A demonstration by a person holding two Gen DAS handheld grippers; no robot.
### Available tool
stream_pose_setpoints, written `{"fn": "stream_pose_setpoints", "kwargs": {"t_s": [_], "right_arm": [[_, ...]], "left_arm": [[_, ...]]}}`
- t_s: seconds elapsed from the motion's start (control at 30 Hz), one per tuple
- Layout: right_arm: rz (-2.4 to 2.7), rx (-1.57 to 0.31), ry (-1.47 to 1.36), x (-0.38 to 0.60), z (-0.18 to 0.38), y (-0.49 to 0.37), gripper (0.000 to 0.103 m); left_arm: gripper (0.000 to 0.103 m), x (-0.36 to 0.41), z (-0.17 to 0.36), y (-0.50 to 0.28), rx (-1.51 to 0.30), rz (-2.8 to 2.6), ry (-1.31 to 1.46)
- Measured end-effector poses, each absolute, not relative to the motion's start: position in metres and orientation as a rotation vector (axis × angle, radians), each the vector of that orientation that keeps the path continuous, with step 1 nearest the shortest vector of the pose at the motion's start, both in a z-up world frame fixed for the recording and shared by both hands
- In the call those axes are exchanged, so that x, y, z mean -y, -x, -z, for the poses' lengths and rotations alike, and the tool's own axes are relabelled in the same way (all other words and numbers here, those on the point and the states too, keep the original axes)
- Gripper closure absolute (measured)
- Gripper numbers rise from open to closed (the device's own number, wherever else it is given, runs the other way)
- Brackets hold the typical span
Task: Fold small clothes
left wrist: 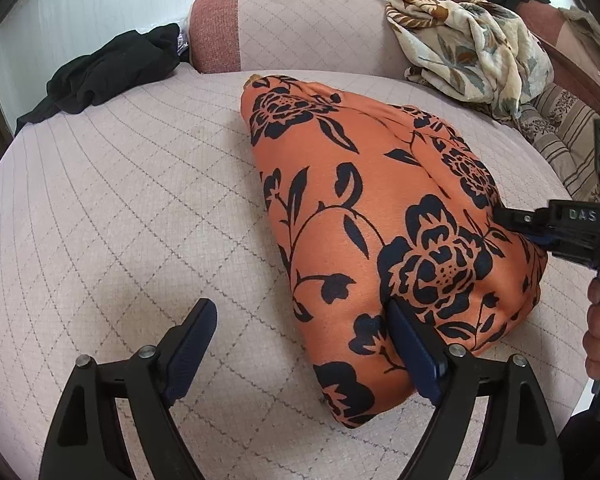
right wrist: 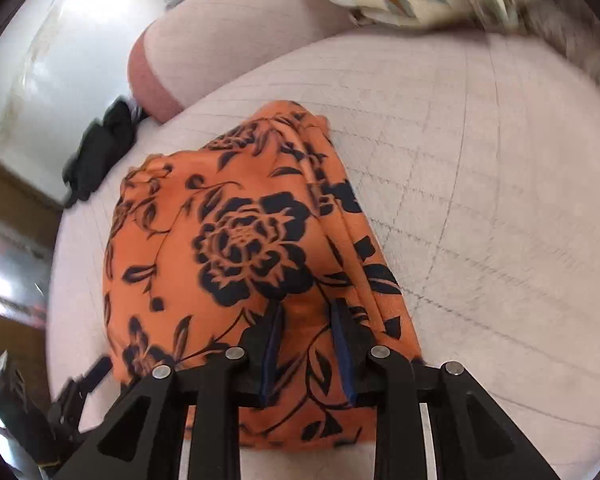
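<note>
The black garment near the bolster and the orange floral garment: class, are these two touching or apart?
Apart. The left wrist view shows the black garment at the cushion's far left edge, with bare quilted cushion between it and the orange floral garment.

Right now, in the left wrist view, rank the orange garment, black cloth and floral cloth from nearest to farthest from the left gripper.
1. Orange garment: touching the left gripper's right finger.
2. Black cloth: far left.
3. Floral cloth: far right, on the backrest.

Left gripper (left wrist: 300, 344): jaws wide, right finger touching garment (left wrist: 380, 216).
Right gripper (left wrist: 512, 220): far right, on garment's edge.
Black cloth (left wrist: 100, 72): far left.
</note>
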State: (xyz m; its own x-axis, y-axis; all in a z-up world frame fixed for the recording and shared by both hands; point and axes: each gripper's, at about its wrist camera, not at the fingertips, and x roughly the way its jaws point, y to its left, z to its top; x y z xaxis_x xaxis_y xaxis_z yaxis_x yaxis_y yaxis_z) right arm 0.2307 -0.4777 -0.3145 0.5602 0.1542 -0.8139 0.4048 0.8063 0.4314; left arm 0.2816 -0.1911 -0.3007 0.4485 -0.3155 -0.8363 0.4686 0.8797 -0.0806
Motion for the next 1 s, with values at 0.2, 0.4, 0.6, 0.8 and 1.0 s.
{"fn": "stream_pose_setpoints", "kwargs": {"t_s": [0.2,0.4,0.6,0.8,1.0], "right_arm": [[0.134,-0.957,-0.671,0.486,0.3,-0.229,0.072],[0.1,-0.866,-0.622,0.473,0.278,-0.237,0.072],[0.087,-0.918,-0.568,0.453,0.295,-0.254,0.071],[0.082,-0.917,-0.555,0.452,0.298,-0.254,0.071],[0.039,-0.806,-0.571,0.456,0.278,-0.253,0.07]], "left_arm": [[0.012,0.189,0.299,-0.282,-1.001,0.476,-0.154],[0.013,0.189,0.29,-0.28,-0.979,0.485,-0.148],[0.013,0.193,0.284,-0.279,-0.943,0.497,-0.149],[0.009,0.195,0.302,-0.291,-1.035,0.495,-0.102],[0.009,0.192,0.28,-0.298,-0.939,0.491,-0.05]]}}
